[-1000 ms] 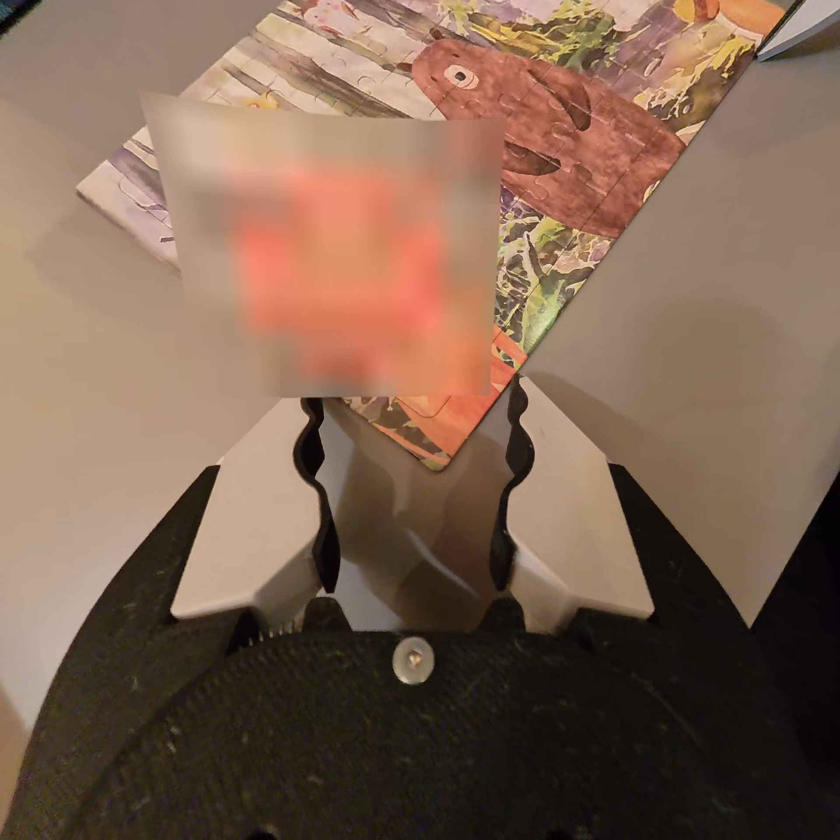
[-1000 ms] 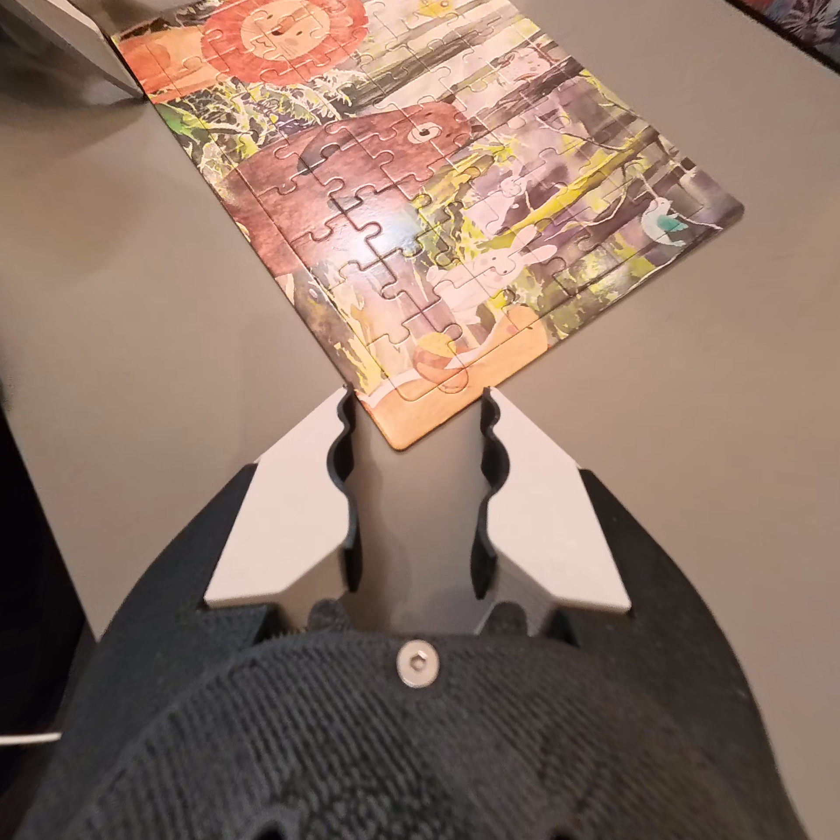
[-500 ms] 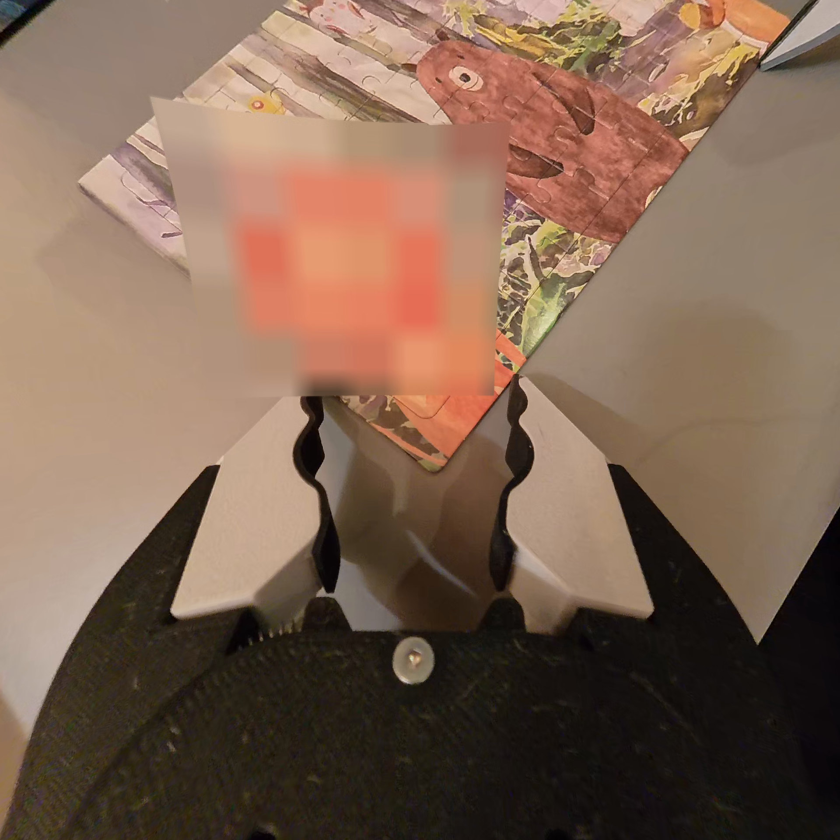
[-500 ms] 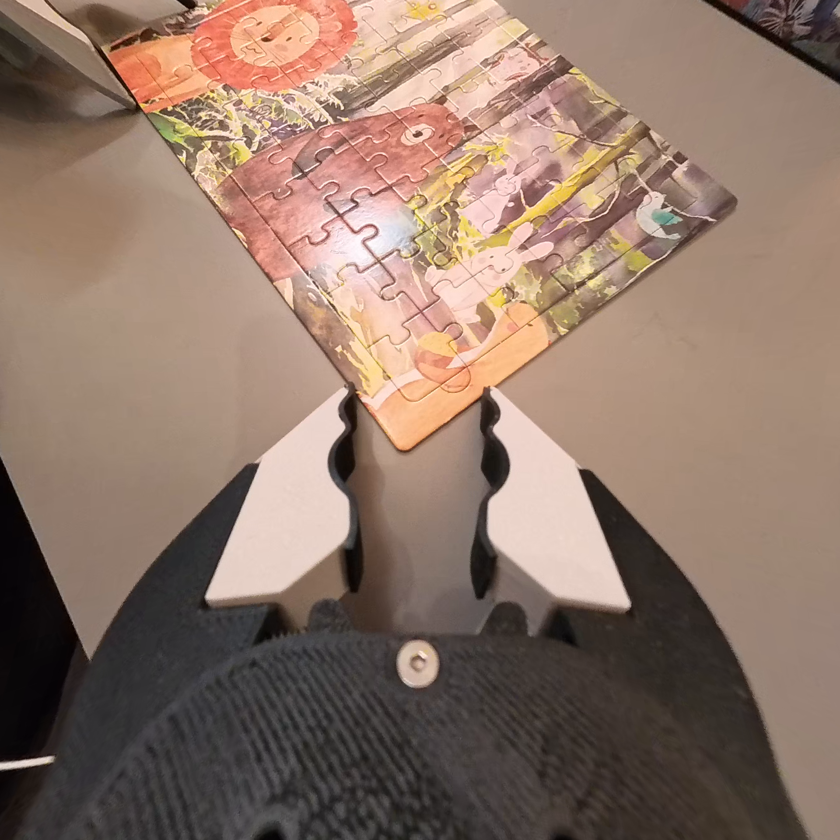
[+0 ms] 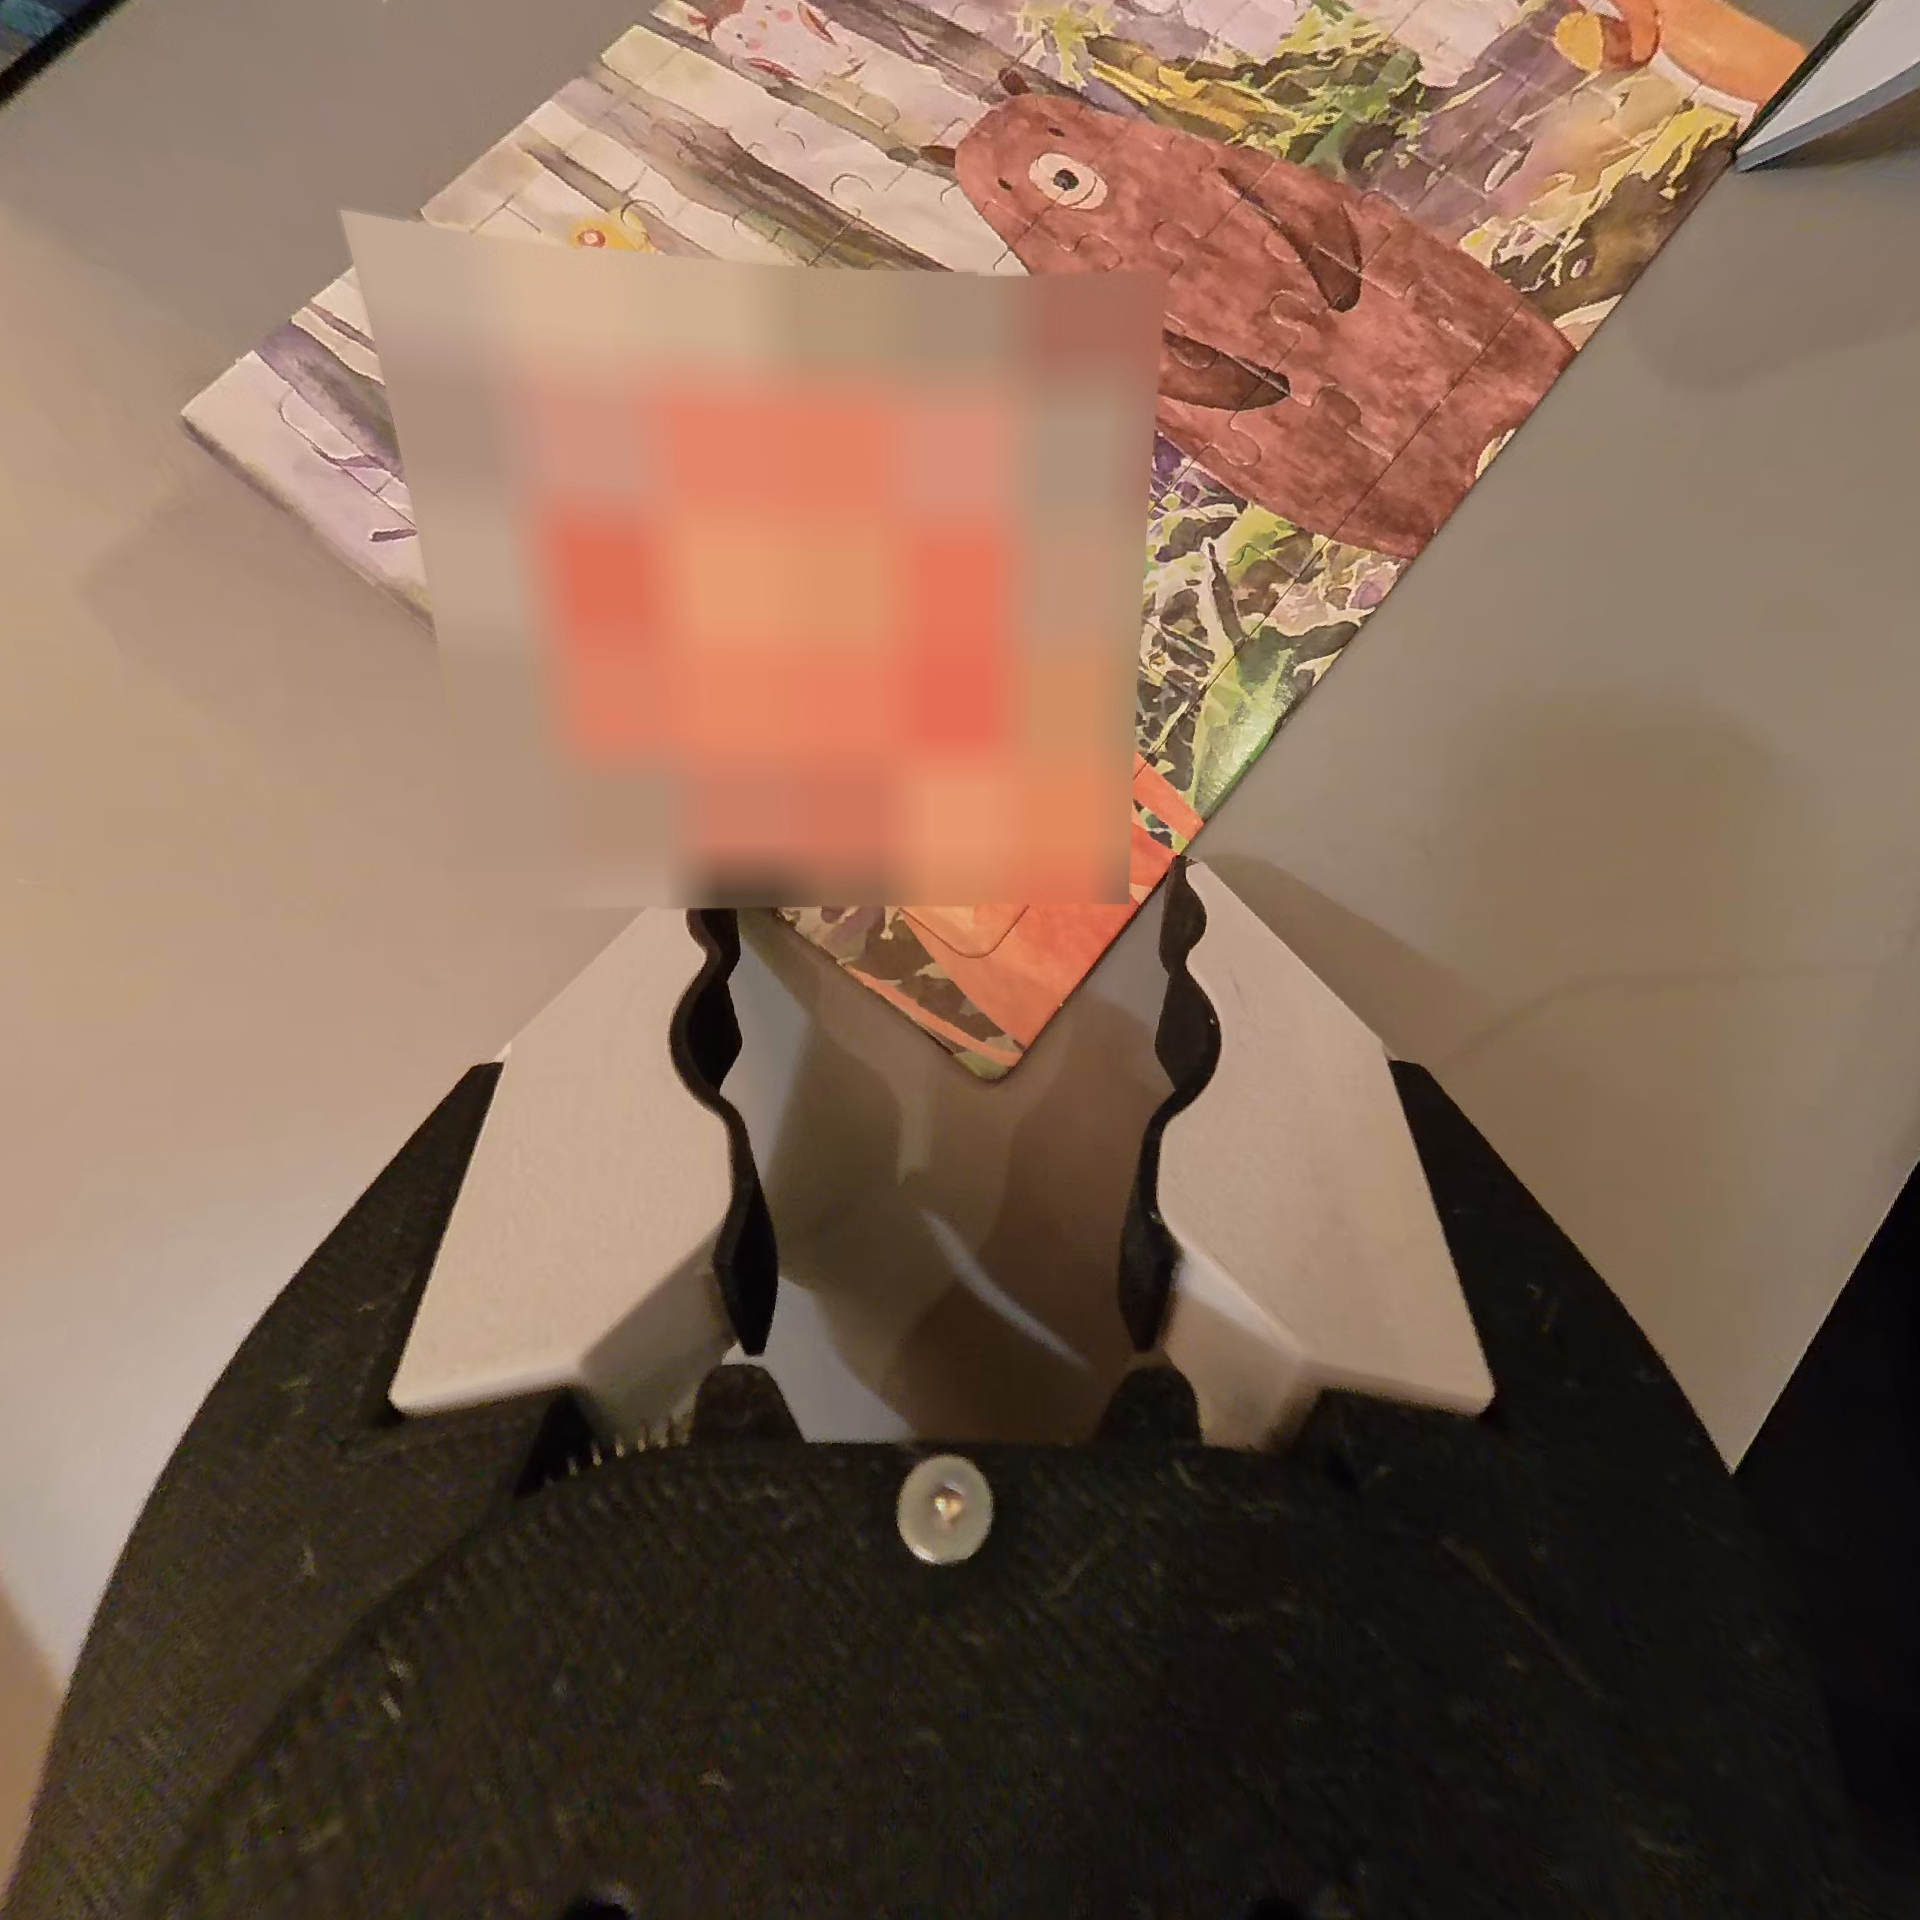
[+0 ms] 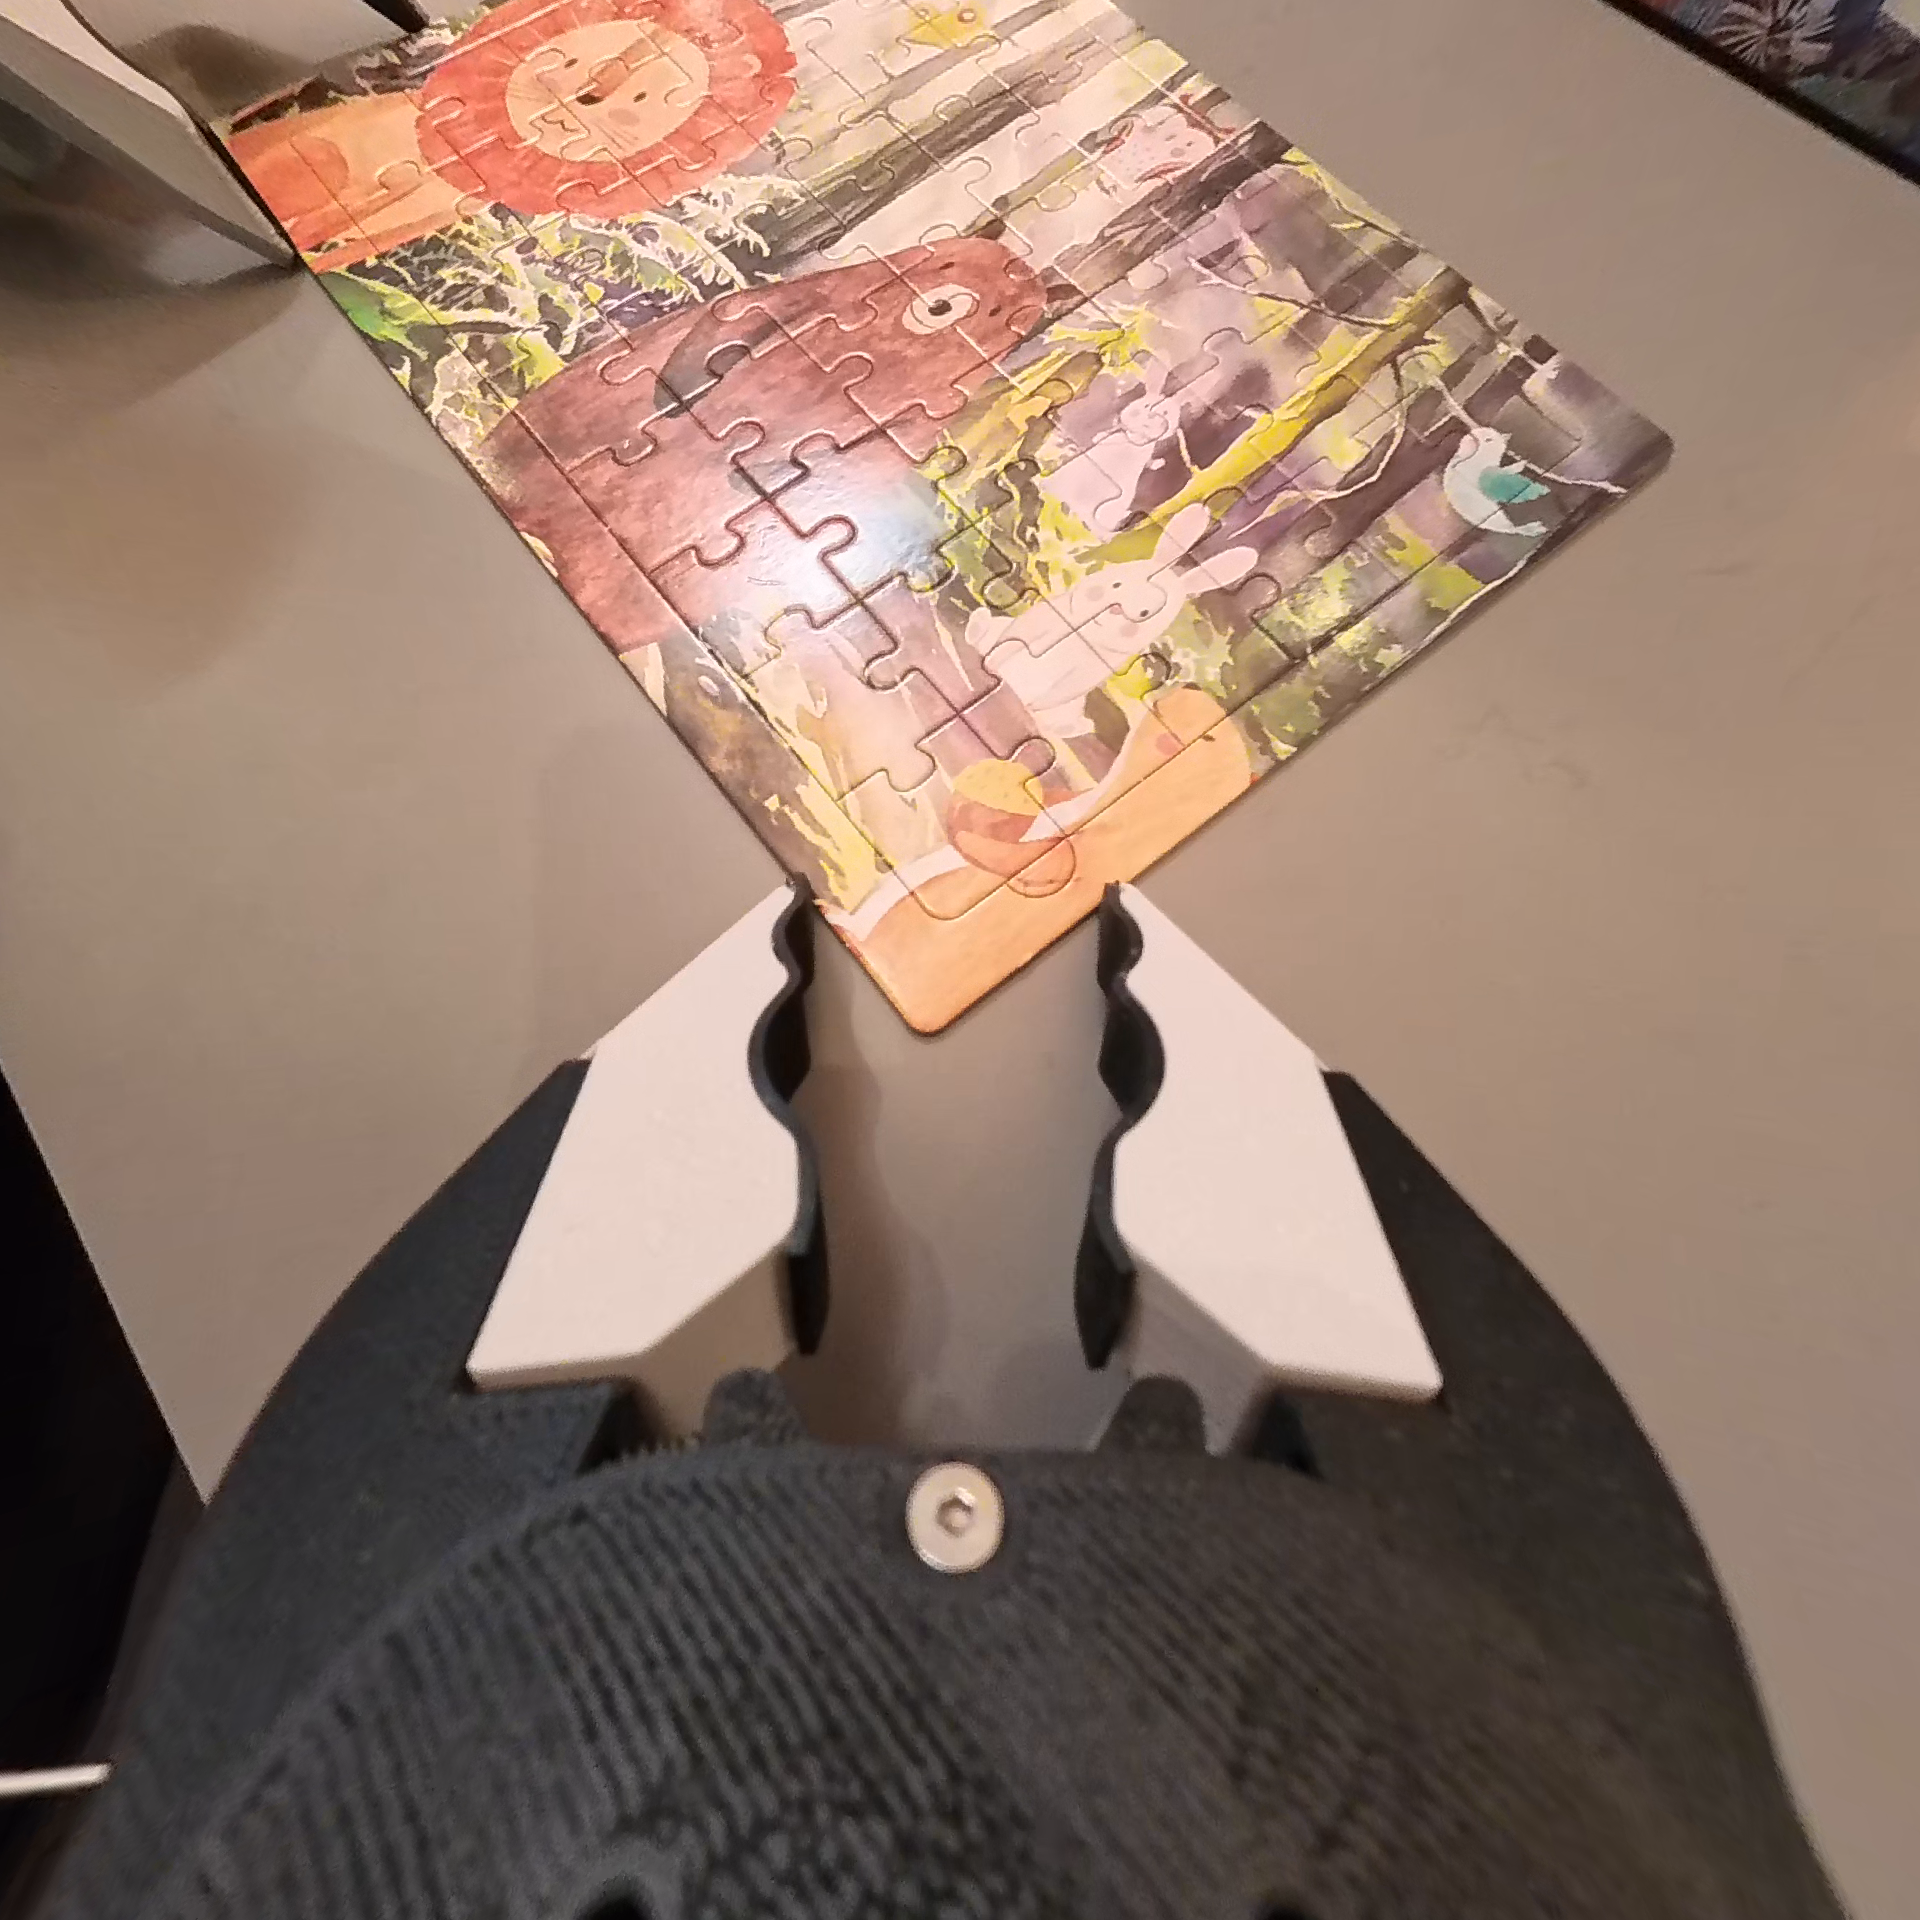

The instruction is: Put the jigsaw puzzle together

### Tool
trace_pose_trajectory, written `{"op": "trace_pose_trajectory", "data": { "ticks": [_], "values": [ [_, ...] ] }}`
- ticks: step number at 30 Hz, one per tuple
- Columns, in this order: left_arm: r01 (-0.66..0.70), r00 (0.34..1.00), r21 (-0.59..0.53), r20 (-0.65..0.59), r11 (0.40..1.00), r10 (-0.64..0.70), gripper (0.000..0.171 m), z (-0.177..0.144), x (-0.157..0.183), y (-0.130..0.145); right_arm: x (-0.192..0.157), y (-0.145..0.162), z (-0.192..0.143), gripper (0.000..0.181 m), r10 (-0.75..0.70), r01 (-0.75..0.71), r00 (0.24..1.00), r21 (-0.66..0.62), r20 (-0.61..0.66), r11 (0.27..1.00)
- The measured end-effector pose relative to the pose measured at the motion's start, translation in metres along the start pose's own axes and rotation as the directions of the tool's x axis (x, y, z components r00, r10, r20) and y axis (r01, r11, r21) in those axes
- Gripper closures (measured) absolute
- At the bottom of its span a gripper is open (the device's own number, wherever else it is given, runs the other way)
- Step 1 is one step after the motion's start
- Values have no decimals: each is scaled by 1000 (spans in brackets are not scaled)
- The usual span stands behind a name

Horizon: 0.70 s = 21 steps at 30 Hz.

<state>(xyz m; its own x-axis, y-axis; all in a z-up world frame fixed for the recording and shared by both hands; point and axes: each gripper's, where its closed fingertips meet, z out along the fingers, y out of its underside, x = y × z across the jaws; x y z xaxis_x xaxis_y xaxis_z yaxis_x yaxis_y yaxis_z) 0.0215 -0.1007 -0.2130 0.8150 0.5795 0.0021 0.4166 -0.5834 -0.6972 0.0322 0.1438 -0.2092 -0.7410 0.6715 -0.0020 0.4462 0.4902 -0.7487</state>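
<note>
Between both parted tongs [image 5: 940,904] [image 6: 951,899], seemingly complete puzzle [image 6: 935,468].

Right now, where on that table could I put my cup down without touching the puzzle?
Bare grey table lies along the jigsaw puzzle's left edge and to the right of its near corner. It is crowded at the far left corner, where a grey object touches it.

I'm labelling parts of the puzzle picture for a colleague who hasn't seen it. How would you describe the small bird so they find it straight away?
Start from the assembled jigsaw puzzle lying flat on the grey table. In the right wrist view, follow it to its far right corner, well away from the orange lion and the brown bear. The bird sits there on a thin branch: white with a teal wing, the only teal figure.
</note>
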Motion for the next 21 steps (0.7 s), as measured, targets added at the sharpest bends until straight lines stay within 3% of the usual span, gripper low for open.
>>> {"op": "trace_pose_trajectory", "data": {
  "ticks": [21],
  "values": [
    [5, 1000, 2, 2, 1000, -5, 89, -1, -1, 1, 0, 0, 0, 127, 0, 0, 1000, 0, -4, 1000]
  ]
}}
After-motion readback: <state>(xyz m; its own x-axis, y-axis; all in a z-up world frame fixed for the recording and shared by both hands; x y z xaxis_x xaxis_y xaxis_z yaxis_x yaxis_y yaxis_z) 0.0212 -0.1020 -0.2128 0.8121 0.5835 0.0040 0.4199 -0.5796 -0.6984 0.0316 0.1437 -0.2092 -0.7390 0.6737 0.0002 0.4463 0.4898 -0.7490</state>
